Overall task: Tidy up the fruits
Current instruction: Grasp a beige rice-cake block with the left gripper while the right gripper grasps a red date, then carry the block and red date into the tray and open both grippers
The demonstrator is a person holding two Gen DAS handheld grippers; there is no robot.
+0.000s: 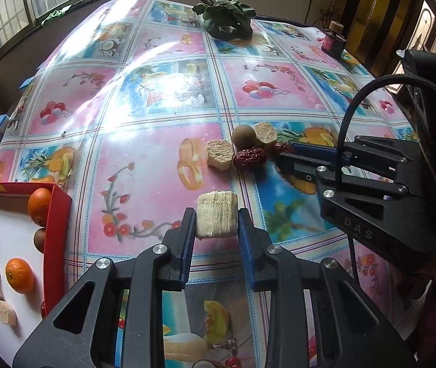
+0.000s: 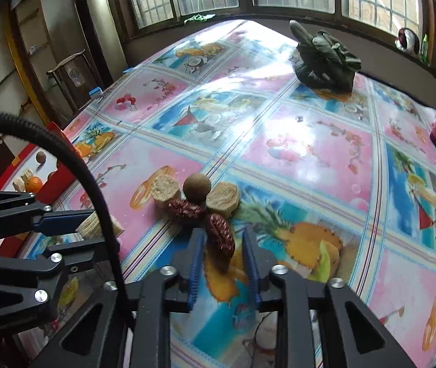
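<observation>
The tablecloth looks like glossy plastic sheet, printed with fruit and flowers, and it throws back the window light in white streaks. Both grippers, the left gripper and the right gripper, are matt black plastic with bright round metal screw heads and ribbed blue pads. The pale block between the left pads looks dry, fibrous and rough-cut. The red dates are wrinkled with a dull sheen. The brown ball fruit is matt and finely grainy. The oranges have dimpled, slightly shiny peel. The red tray looks like smooth card with a white matt floor.
</observation>
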